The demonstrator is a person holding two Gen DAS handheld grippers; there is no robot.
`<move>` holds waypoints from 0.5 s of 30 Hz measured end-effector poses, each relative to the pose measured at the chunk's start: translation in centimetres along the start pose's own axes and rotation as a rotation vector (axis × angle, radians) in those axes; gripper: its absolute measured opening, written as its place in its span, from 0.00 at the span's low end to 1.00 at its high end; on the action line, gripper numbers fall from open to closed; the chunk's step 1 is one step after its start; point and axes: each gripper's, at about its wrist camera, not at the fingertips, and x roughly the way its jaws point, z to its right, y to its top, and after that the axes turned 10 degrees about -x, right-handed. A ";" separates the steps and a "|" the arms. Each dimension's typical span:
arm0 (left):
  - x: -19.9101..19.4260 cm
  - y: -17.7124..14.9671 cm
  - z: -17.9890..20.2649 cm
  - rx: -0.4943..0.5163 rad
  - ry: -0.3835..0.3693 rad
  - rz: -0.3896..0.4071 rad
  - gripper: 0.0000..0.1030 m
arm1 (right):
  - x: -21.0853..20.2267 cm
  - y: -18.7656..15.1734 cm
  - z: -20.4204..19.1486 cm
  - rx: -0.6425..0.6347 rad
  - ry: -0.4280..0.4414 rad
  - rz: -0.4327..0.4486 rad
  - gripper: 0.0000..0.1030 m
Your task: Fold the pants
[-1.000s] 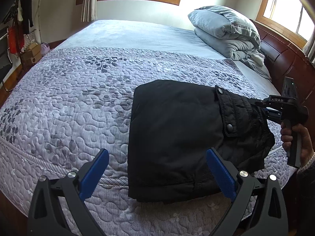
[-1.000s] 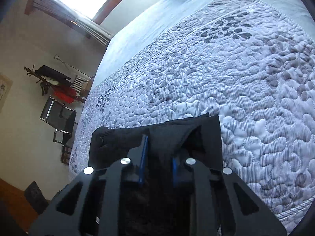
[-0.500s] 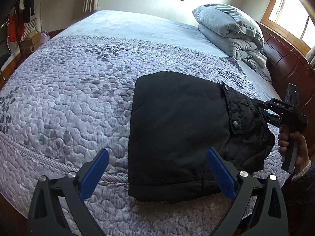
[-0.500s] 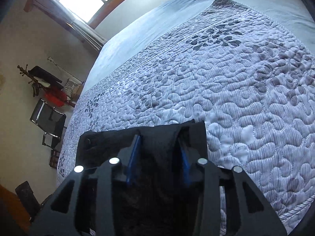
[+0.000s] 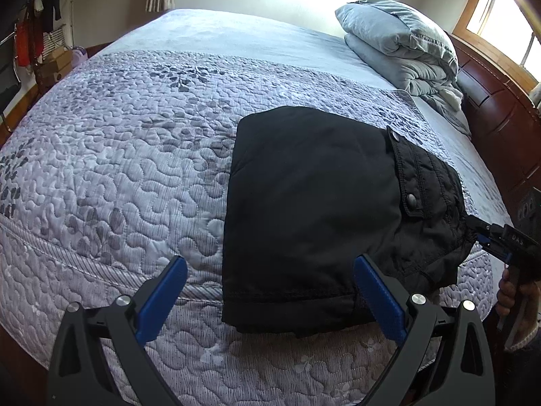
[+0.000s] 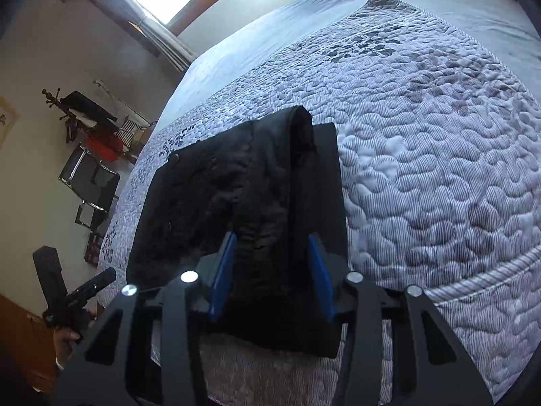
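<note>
The black pants (image 5: 311,203) lie folded into a compact rectangle on the quilted bed (image 5: 118,169), near its front edge, snap pocket flap to the right. My left gripper (image 5: 270,264) hovers open over the fold's near edge, blue pads wide apart and holding nothing. My right gripper (image 5: 480,233) sits at the waistband end on the right. In the right wrist view the pants (image 6: 219,186) stretch away from the right gripper (image 6: 272,237); its jaws are closing, with bunched fabric in the gap, and the pads do not press on it.
Folded grey bedding (image 5: 399,44) is piled at the far right by the dark wooden headboard (image 5: 500,125). A folding chair (image 6: 91,189) and a coat rack (image 6: 84,115) stand by the wall beyond the bed. A hand (image 5: 510,294) holds the right gripper's handle.
My right gripper has let go of the waistband, its jaws have widened, and it has drawn back from the pants toward the bed's edge. The left gripper stays open and has barely shifted.
</note>
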 end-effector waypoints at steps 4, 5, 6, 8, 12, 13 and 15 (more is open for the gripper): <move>0.0 -0.1 0.3 0.012 -0.003 -0.004 0.97 | 0.0 -0.9 -0.2 -0.012 -0.029 -0.001 0.35; 0.0 0.0 0.3 0.011 -0.008 -0.008 0.97 | 0.1 -1.0 -0.1 -0.008 -0.030 -0.004 0.37; 0.0 0.1 0.3 0.010 -0.015 -0.014 0.97 | 0.2 -1.0 0.0 0.002 -0.027 -0.006 0.40; 0.0 0.3 0.0 0.004 -0.032 -0.020 0.97 | -0.2 -0.8 0.1 0.016 -0.005 -0.001 0.45; -0.1 1.6 -1.5 -0.026 -0.103 -0.059 0.97 | -2.0 -0.1 -0.1 -0.003 0.026 0.028 0.80; 0.0 1.8 -1.8 -0.038 -0.128 -0.074 0.97 | -2.4 0.0 -0.2 -0.008 0.030 0.031 0.80; 0.5 2.5 -2.7 -0.074 -0.201 -0.121 0.97 | -3.0 0.4 0.0 -0.005 0.055 0.024 0.85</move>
